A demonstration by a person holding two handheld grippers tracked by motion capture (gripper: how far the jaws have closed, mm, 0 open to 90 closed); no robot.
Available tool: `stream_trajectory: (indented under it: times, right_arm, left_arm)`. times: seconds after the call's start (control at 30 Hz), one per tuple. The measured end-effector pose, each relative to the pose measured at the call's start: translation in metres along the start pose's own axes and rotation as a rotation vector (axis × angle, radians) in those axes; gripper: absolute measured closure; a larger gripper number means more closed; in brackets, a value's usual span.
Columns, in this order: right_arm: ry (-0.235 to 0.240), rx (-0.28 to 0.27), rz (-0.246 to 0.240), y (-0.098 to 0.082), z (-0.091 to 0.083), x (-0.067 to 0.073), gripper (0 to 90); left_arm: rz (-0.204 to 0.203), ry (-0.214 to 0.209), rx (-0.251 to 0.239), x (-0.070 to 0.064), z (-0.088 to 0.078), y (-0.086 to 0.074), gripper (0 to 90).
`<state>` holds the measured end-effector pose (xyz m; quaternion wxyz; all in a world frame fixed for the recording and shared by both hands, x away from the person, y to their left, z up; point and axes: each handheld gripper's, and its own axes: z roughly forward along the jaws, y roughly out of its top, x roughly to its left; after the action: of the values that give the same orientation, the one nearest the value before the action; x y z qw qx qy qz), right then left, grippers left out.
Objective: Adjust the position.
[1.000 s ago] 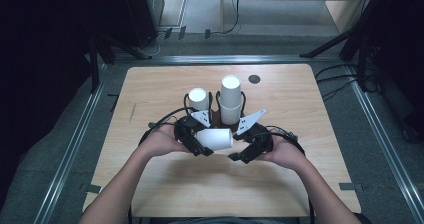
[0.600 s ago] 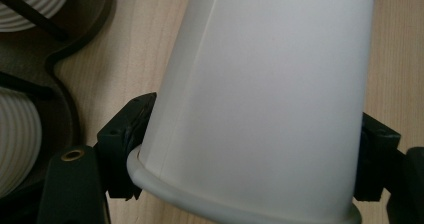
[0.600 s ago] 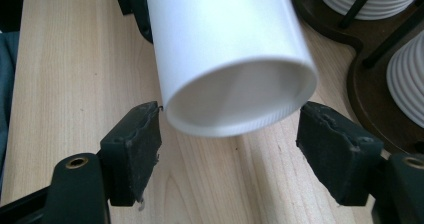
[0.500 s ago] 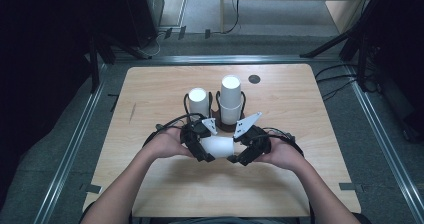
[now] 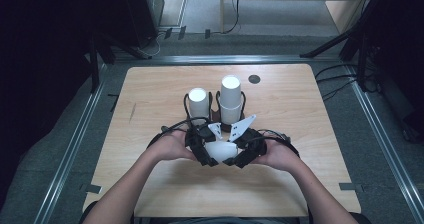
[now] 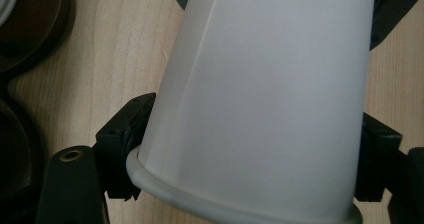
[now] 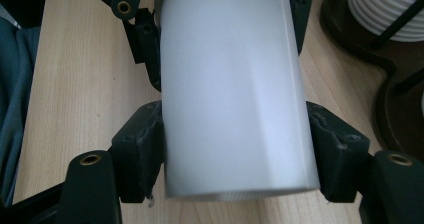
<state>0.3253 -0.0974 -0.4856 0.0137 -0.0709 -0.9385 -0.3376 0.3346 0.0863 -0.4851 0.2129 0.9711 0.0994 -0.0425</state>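
Observation:
A white paper cup lies on its side just above the table, between both hands. My left gripper is shut on it near the rolled rim; in the left gripper view the cup sits between the black pads. My right gripper is at the cup's other end. Its jaws have just been closing, and in the right gripper view both pads press on the cup.
Two stacks of white cups stand in black wire holders just beyond the hands, a shorter one on the left and a taller one on the right. A small dark disc lies farther back on the wooden table.
The left gripper brought the cup slightly nearer the person and toward the right gripper. The right jaws closed in around the cup's other end, and the hands drew together.

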Motion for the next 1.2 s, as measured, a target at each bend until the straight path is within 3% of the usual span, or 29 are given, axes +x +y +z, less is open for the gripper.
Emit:
stream_trajectory:
  times: [0.17,0.33,0.47,0.5,0.77,1.03,1.2]
  right_arm:
    - [0.011,0.013,-0.005,0.002,0.003,0.000,32.1]
    - [-0.014,0.021,-0.031,0.005,0.001,0.003,33.0]
    - [-0.022,0.003,-0.029,0.006,-0.002,0.002,32.7]
    - [-0.023,-0.005,-0.026,0.006,-0.003,0.002,32.7]
    - [-0.022,-0.063,-0.017,0.003,-0.013,-0.002,32.3]
    - [-0.027,-0.101,-0.007,0.001,-0.021,-0.003,32.2]
    - [-0.009,-0.126,-0.002,0.000,-0.025,-0.004,32.1]
  left_arm:
    - [0.007,0.004,0.008,-0.001,0.000,0.000,21.6]
    - [0.012,0.010,-0.007,0.000,-0.002,-0.002,21.5]
    - [0.020,0.059,-0.070,-0.003,-0.006,-0.005,15.3]
    - [0.010,0.057,-0.079,-0.003,-0.007,-0.005,10.8]
    - [-0.021,0.060,-0.194,-0.001,-0.020,-0.011,9.7]
    - [-0.062,0.033,-0.302,0.001,-0.027,-0.020,9.7]
    - [-0.095,-0.019,-0.391,0.002,-0.032,-0.023,9.8]
